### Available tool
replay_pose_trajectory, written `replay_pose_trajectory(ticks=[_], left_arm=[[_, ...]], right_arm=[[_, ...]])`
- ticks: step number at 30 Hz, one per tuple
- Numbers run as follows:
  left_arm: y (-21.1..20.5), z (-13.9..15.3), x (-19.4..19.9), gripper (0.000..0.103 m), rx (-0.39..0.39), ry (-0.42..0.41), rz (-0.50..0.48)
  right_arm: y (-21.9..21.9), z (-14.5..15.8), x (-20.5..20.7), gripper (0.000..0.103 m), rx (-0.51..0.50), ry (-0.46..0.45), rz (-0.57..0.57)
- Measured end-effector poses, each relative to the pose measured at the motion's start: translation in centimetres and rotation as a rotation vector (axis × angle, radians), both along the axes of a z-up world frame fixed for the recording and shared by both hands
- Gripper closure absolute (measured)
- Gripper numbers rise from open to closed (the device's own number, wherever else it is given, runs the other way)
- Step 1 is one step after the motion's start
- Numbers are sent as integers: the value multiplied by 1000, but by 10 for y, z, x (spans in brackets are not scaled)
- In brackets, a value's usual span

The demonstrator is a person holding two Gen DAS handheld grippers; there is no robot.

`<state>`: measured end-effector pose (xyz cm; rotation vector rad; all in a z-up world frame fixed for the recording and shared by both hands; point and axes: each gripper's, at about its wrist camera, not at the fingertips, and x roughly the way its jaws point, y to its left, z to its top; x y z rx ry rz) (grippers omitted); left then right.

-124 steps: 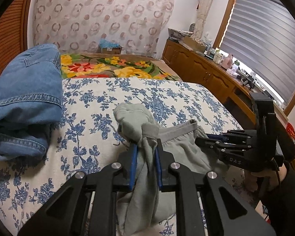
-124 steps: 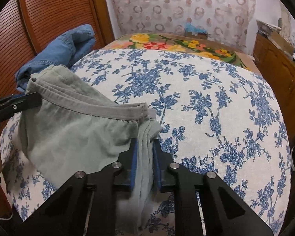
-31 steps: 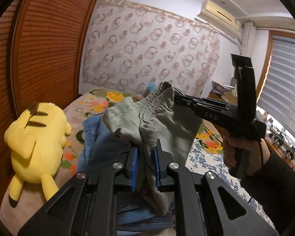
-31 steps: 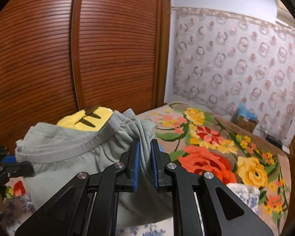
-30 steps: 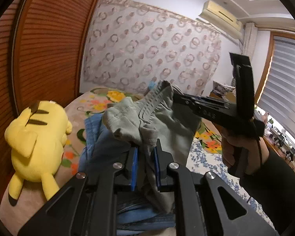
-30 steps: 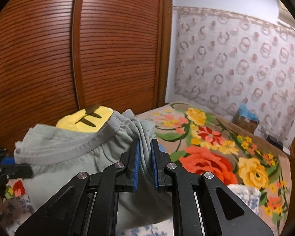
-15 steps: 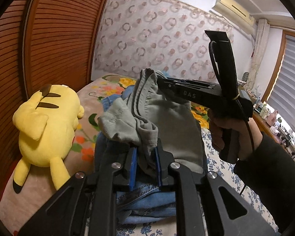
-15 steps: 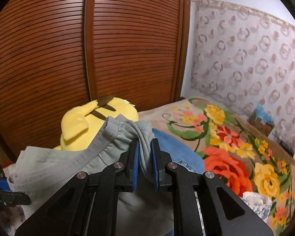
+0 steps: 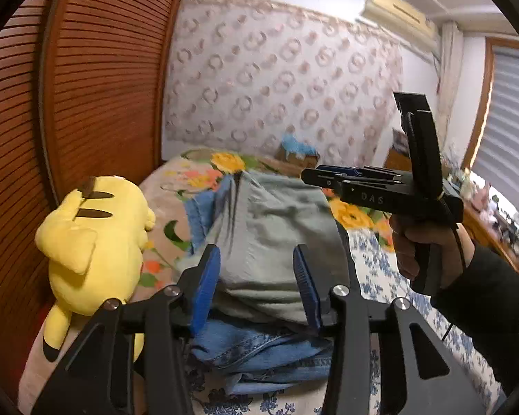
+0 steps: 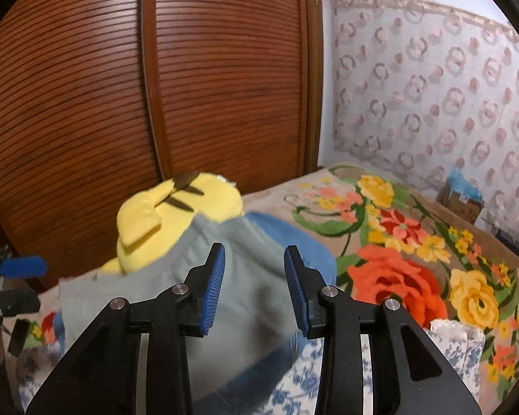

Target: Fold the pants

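With its blue pads spread and nothing pinched between them, the left gripper [image 9: 256,285] has just been opening and has let go of the grey pants [image 9: 276,235], which lie folded on top of the jeans [image 9: 259,352]. The right gripper [image 10: 254,288] has likewise just been opening; its jaws stand apart over the pants' far edge, gripping nothing, the cloth below them blurred. From the jeans outward: a yellow plush [image 9: 93,238] sits just beside them toward the wardrobe [image 9: 86,86], and the flowered blanket [image 10: 415,242] spreads beyond them toward the curtained wall. The step in hand looks like the release onto the stack. To do it well, both grippers should draw back along their own lines with jaws wide, so no pad catches the waistband and drags the fold open, and the pants stay square on the jeans, clear of the plush.
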<state>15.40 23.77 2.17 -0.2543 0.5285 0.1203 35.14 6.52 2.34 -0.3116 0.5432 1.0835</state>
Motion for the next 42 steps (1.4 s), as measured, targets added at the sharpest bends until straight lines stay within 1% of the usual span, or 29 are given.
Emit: replay_pose_trajectory(ticks=[2,5,8,12,19,23,28,36,38,42], left_arm=[[-2,-7,9,59,10,34,-9],[-4,-22,18,59,18,88,2],[-4,-32,20,59,24,114,13],[-6,-34,19,59,21,121,15],[-6,-33,15,59,43,124,19],[-9,-29,9,59,59,126,24],[-17,-23,0,59,86,126,27],[-44,-12,-17,59,138,120,11],[-50,-9,-21,59,153,121,23],[-61,-2,-29,59,141,99,2]], right_arm=[[-3,-7,0,68,-15,10,1],[-3,-17,4,68,-44,25,-14],[-2,-26,14,68,-68,37,-55],[-5,-32,24,68,-64,52,-93],[-18,-29,20,68,-29,74,-127],[-31,-23,5,68,-8,73,-139],[-52,-11,-23,67,25,70,-148],[-98,4,-64,63,64,62,-203],[-109,7,-72,62,69,49,-220],[-135,14,-91,60,86,36,-250]])
